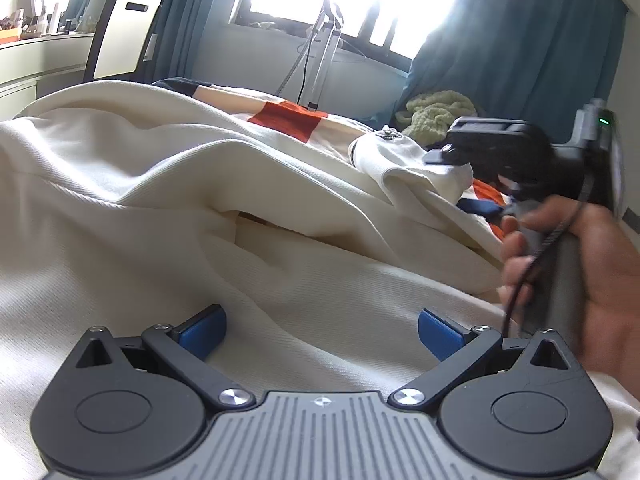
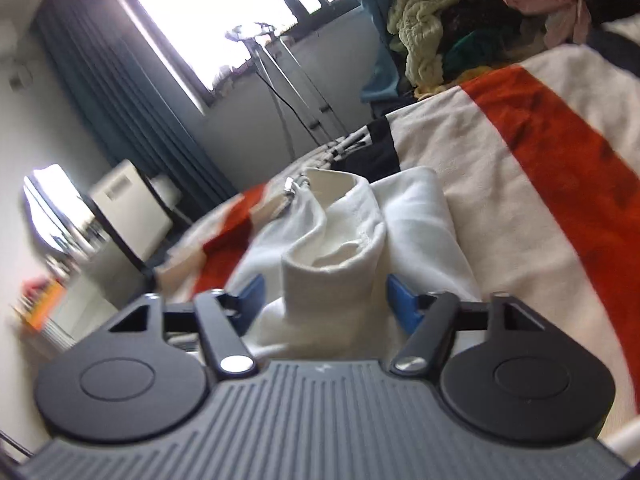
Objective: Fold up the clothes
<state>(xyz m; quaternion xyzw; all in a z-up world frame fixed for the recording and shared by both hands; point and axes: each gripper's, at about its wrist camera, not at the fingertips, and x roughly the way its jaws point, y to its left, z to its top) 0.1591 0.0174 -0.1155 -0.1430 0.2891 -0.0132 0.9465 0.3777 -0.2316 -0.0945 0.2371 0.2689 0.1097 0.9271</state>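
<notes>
A cream garment [image 1: 168,184] lies rumpled across the bed and fills most of the left wrist view. My left gripper [image 1: 322,334] is open, its blue pads wide apart, low over the cloth and holding nothing. My right gripper shows at the right of that view, held by a hand [image 1: 592,264], near a bunched cuff [image 1: 404,160]. In the right wrist view the right gripper [image 2: 326,296] is open, with the ribbed cream cuff [image 2: 332,248] standing between its blue pads, not pinched.
The bed has a striped blanket [image 2: 552,136] in red, white and dark blue. A pile of clothes [image 2: 432,8] lies at the far side. A tripod [image 1: 324,52] stands by the bright window with teal curtains [image 1: 520,40]. A desk and chair [image 1: 120,36] stand left.
</notes>
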